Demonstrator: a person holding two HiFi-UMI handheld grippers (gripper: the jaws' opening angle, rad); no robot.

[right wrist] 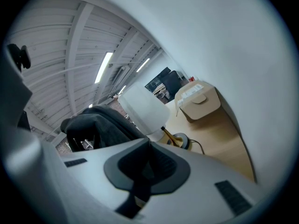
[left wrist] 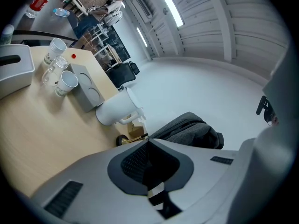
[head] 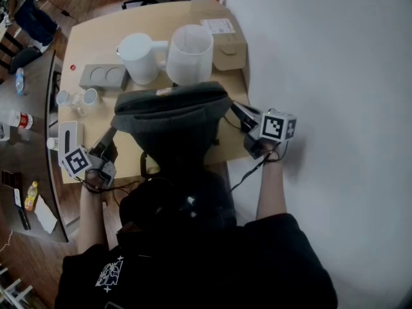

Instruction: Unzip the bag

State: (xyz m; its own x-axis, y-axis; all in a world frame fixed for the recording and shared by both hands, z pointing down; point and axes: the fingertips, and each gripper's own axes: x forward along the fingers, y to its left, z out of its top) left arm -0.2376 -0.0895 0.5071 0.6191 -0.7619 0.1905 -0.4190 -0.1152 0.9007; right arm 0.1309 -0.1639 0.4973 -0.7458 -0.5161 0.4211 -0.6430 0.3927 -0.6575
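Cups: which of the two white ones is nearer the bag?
The right cup, beside the grey block; the other cup stands beyond the glass.

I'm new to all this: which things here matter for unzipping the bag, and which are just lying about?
For the job: bag, left tongs, right tongs, both shut.
Lying about: white jug, white lamp, cardboard box, cups, grey tray.
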